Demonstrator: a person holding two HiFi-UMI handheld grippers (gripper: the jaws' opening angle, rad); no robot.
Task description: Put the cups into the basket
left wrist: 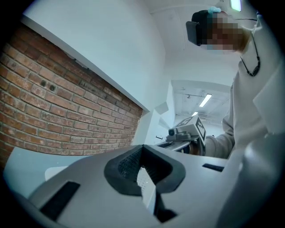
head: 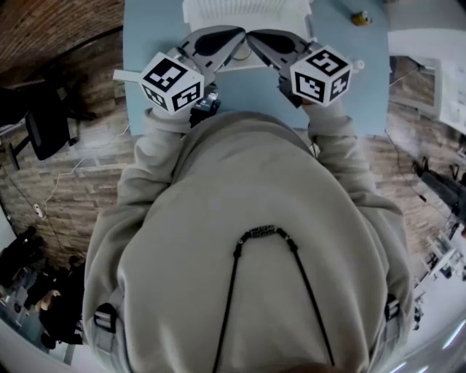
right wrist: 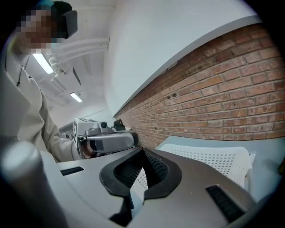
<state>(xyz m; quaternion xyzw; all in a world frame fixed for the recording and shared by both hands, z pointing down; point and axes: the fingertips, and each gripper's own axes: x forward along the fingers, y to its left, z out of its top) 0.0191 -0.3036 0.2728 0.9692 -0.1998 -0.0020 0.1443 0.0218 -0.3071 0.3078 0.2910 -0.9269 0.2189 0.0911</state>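
While both are hovering close at chest, left gripper is sitting clenched on nothing, right gripper likewise clamped empty, tips nearly meeting. Just beyond tips, white basket is resting on blue table. Cups are showing in no view. Likely best: opening jaws, swinging outward, locating cup before reaching, gripping wall squarely.

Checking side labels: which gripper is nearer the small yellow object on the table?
The right gripper, at the head view's right. The yellow object lies beyond it, at the far right of the table; the left gripper is farther off.
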